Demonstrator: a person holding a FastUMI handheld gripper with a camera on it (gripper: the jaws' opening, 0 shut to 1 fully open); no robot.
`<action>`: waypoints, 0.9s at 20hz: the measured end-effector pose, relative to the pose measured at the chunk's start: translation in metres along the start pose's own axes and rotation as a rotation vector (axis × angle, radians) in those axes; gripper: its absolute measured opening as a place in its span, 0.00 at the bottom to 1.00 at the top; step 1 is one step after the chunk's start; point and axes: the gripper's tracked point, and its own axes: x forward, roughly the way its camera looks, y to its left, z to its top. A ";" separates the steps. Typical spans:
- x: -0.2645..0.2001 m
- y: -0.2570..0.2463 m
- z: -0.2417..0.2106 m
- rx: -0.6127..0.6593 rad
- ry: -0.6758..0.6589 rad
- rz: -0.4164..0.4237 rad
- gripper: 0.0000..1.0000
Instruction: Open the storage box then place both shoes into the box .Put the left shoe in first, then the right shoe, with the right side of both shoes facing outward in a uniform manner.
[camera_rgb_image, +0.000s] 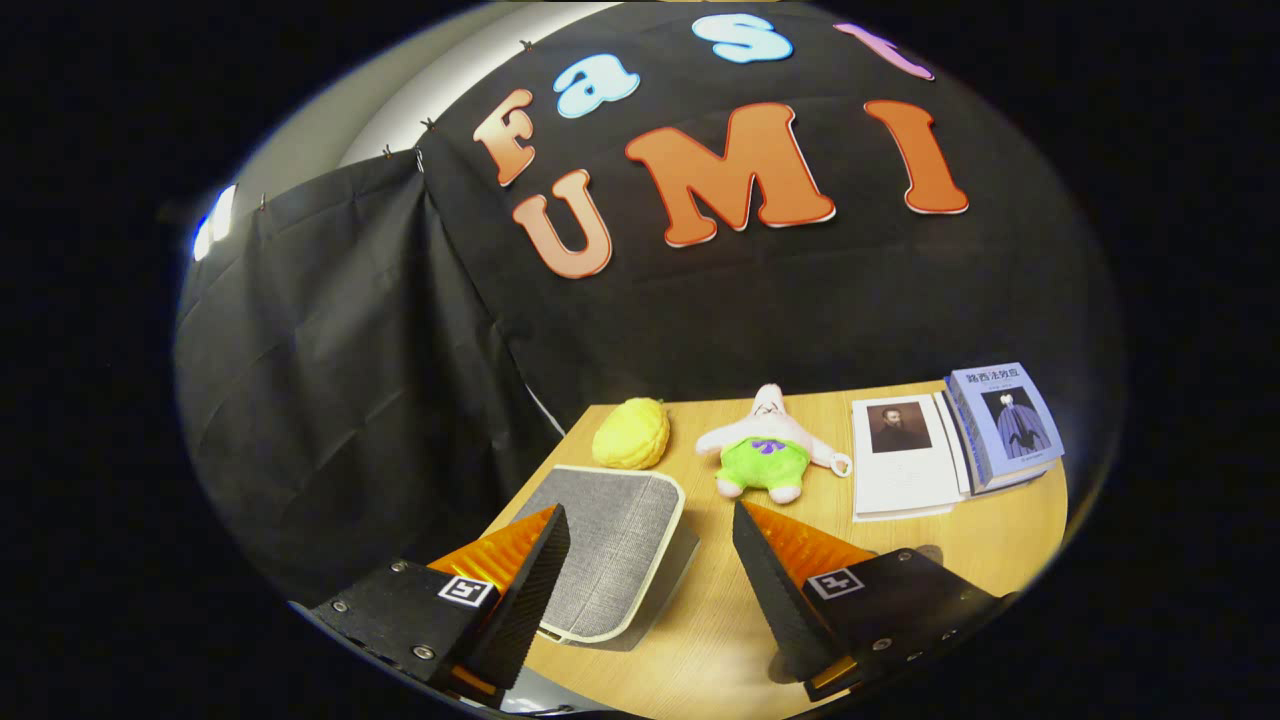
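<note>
A grey fabric storage box (612, 545) with a pale rim lies on the wooden table, its lid flat and closed. It sits just ahead of my left finger, which overlaps its near left corner. My gripper (650, 535) hovers above the table, open, with nothing between its fingers. The right finger stands to the right of the box over bare wood.
Beyond the box lie a yellow plush fruit (631, 433) and a pink star-shaped plush toy (768, 445) in green shorts. Farther right are a white booklet (903, 457) and a blue book (1003, 422). The table (720, 620) ends at black cloth on the left.
</note>
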 end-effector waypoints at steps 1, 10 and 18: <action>0.009 0.002 -0.012 0.007 0.040 0.012 0.98; 0.055 0.023 -0.086 0.200 0.271 0.140 0.97; 0.099 0.032 -0.135 0.362 0.399 0.205 0.97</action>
